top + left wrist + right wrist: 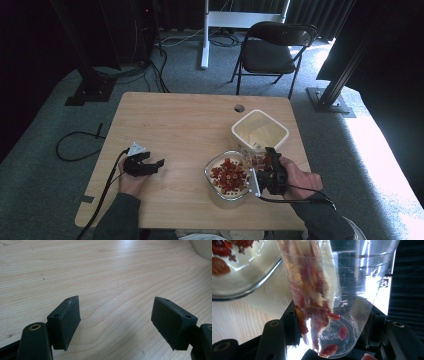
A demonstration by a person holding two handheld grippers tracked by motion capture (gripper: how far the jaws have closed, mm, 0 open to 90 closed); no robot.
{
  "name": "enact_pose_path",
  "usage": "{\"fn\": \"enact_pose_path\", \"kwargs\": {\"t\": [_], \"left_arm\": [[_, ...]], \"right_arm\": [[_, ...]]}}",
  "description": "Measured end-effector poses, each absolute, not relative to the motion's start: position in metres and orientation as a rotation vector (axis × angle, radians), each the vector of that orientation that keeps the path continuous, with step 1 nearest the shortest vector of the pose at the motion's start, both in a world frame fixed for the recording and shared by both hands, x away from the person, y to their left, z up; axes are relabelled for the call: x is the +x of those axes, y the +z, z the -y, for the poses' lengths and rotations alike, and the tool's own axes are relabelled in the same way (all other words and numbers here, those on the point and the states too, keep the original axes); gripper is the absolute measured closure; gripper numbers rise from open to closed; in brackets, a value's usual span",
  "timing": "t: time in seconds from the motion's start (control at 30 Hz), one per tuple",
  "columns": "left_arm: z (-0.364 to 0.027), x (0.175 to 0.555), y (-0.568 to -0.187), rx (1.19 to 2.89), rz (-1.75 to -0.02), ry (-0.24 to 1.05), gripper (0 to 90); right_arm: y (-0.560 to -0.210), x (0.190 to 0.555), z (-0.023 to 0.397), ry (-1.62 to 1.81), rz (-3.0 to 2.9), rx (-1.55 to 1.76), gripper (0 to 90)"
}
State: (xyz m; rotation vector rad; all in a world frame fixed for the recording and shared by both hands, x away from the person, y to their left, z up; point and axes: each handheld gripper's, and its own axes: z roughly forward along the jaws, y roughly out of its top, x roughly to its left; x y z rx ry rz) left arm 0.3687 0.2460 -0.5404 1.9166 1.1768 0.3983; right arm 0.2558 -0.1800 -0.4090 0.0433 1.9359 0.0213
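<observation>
We see the left hand (131, 181) resting low on the bench (175, 125) in the lower left of the high view, forearm coming up from the bottom edge. Its left claw (150, 164) points toward the frame's right, released, with bare wood between the jaws.

In the lower right, the right hand (300, 178) holds the right claw (264, 167) clenched on a clear plastic cup (332, 297). The cup is tipped toward the glass bowl (227, 196), which sits at lower centre and is heaped with red dried fruit (229, 175). Just behind the bowl stands an open cream container (260, 131).

We find no readable writing anywhere. In the right gripper view, the cup's top is cut off, and streaks of red fruit cling inside its wall; a few pieces lie at its base.
</observation>
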Motion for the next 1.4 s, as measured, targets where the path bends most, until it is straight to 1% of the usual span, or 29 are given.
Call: {"fn": "enact_pose_path", "kwargs": {"t": [0.43,0.6,0.8,0.97,1.13,1.3,1.4], "left_arm": [[-0.246,0.369,-0.541,1.919,-1.176,0.398,23.9],[-0.246,0.369,-0.54,1.92,-1.176,0.399,23.9],[-0.245,0.369,-0.541,1.923,-1.176,0.398,23.9],[-0.245,0.369,-0.541,1.924,-1.178,0.397,23.9],[-0.246,0.369,-0.541,1.916,-1.178,0.393,23.9],[-0.245,0.369,-0.541,1.923,-1.178,0.397,23.9],[-0.246,0.369,-0.54,1.913,-1.178,0.393,23.8]], "right_arm": [[-0.411,0.256,0.181,-0.055,-1.905,0.016,43.9],[-0.41,0.249,0.171,-0.04,-1.896,-0.051,43.9],[-0.411,0.254,0.185,-0.109,-1.892,-0.007,43.9],[-0.41,0.247,0.17,-0.061,-1.894,-0.089,43.9],[-0.411,0.253,0.183,-0.128,-1.894,-0.032,43.9],[-0.412,0.247,0.163,-0.087,-1.885,-0.129,43.9],[-0.41,0.249,0.166,-0.111,-1.874,-0.124,43.9]]}}
